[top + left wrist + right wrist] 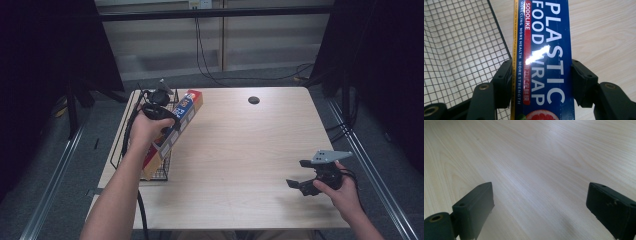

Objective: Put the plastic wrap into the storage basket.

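Observation:
A long blue and orange box of plastic food wrap [176,127] lies slanted over the right edge of a black wire basket [167,167] at the table's left side. My left gripper [167,122] is shut on the plastic food wrap box [544,62], one jaw on each long side, with the wire basket [461,50] to the left of it. Near the table's front right corner my right gripper [296,175] stands open, low over bare wood, with nothing between its fingers [477,205].
The light wooden table [240,150] has a round dark cable hole [253,100] near its back edge. Black curtains and metal floor rails flank the table on both sides. Cables hang down the back wall.

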